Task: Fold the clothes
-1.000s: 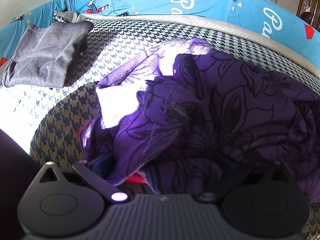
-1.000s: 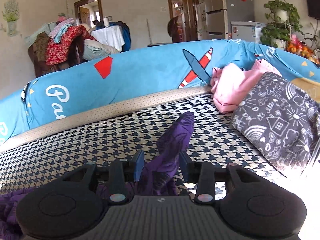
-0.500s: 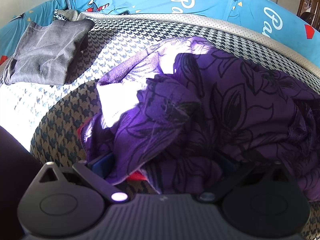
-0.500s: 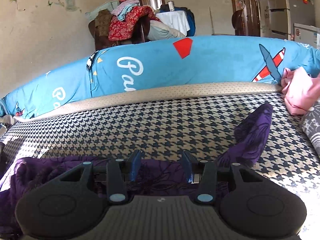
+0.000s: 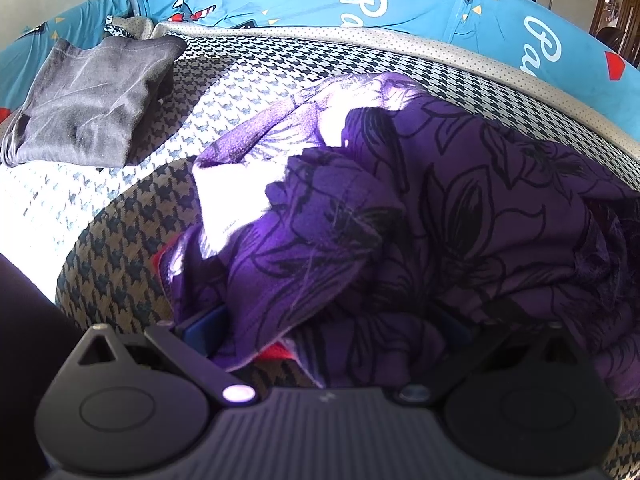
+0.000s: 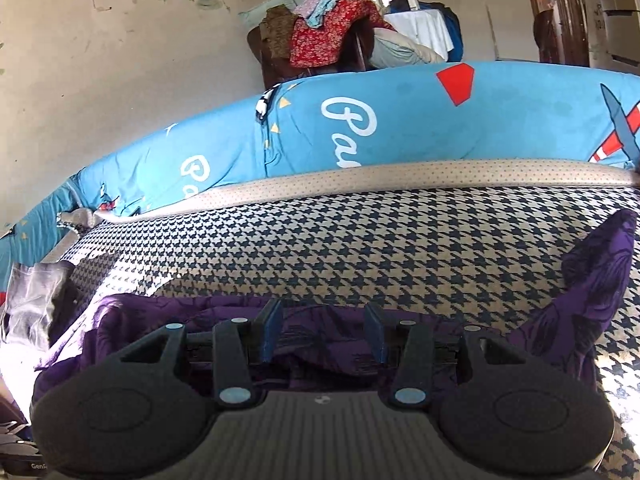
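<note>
A purple garment with black flower outlines (image 5: 460, 208) lies crumpled on the houndstooth bed cover (image 5: 248, 92). My left gripper (image 5: 328, 328) stands over its near edge with the jaws spread wide. The cloth is heaped between and over them; only the left blue pad (image 5: 200, 328) shows. In the right wrist view the same garment (image 6: 168, 320) lies under my right gripper (image 6: 324, 328), whose blue pads (image 6: 272, 328) stand apart with nothing pinched between them. One purple end (image 6: 596, 288) sticks up at the right.
A folded grey garment (image 5: 92, 96) lies at the far left, also the grey garment (image 6: 36, 300) in the right wrist view. A blue printed bolster (image 6: 400, 128) runs along the bed's far edge. Behind it stands a chair piled with clothes (image 6: 320, 40).
The right wrist view has swung left and tipped down: the raised purple end went from between the fingers to the right edge, and the garment's body now lies under the fingers. The left view is unchanged.
</note>
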Motion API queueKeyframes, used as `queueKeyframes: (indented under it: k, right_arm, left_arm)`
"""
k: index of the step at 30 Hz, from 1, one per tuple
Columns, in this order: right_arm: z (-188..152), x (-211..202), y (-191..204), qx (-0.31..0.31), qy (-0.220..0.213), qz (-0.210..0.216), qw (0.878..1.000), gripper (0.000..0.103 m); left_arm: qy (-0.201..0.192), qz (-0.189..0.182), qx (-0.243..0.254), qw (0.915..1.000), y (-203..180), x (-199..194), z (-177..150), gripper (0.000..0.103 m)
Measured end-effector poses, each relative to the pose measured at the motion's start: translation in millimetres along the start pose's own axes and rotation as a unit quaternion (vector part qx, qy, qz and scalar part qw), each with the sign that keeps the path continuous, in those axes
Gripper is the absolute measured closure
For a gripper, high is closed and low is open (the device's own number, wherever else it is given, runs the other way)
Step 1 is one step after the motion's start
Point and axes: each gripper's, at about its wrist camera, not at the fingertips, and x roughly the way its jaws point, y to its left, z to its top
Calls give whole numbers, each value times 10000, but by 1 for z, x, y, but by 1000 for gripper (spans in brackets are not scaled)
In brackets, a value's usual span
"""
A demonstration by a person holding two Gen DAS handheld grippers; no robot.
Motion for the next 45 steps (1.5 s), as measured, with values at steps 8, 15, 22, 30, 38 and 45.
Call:
queueKeyframes:
  k: [8,15,22,30,38,45]
  right_arm:
    - [-4,17,20,-544,222,264,9979,59]
    - [-9,37,33,-952,481,357,9937,52]
    - [-21,53,50,-1616,695,284,9840,49]
    - [-4,53,33,-798,432,335,9953,95]
    - [21,46,22,-49,-103,626,9980,96]
    - [38,55,12,360,-322,780,9958,97]
  left_arm:
    - [-52,-19,15,10000,0,0,-1,0]
    - [-52,-45,28,10000,0,0,-1,0]
    - [-126,8,67,9999,-1,-7,-1,0]
    - [-672,2,513,9964,-17,-33,9,0]
    - [-1329,-337,814,9872,-44,-55,51,0]
    - [-1073,-829,1513,9791,-87,-24,87,0]
